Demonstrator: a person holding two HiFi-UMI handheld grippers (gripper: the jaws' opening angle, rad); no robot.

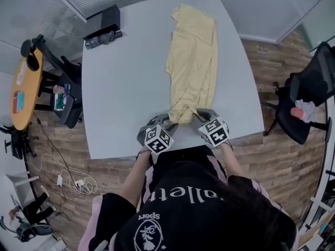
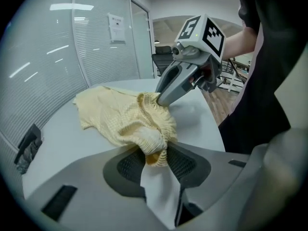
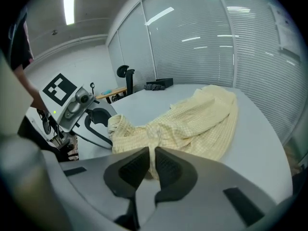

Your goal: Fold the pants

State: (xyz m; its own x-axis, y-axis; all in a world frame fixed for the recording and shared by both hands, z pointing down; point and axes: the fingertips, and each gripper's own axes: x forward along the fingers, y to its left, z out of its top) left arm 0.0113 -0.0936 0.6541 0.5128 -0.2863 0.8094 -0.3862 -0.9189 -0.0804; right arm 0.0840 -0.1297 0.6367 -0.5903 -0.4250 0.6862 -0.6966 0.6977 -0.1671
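Note:
Pale yellow pants (image 1: 192,61) lie lengthwise on the grey table (image 1: 120,93), with the near end bunched at the table's front edge. My left gripper (image 1: 170,121) is shut on that bunched end; in the left gripper view a gathered wad of the pants (image 2: 122,117) sits pinched between the pads of the left gripper (image 2: 155,153). My right gripper (image 1: 198,115) grips the same end just to the right. In the right gripper view the right gripper (image 3: 150,160) has its jaws nearly together on the edge of the pants (image 3: 192,124). The two grippers sit close side by side.
A black folded item (image 1: 104,27) lies at the table's far left corner. A black chair (image 1: 309,101) stands on the right, and an orange round table (image 1: 23,88) with chairs on the left. Cables (image 1: 73,181) lie on the wooden floor.

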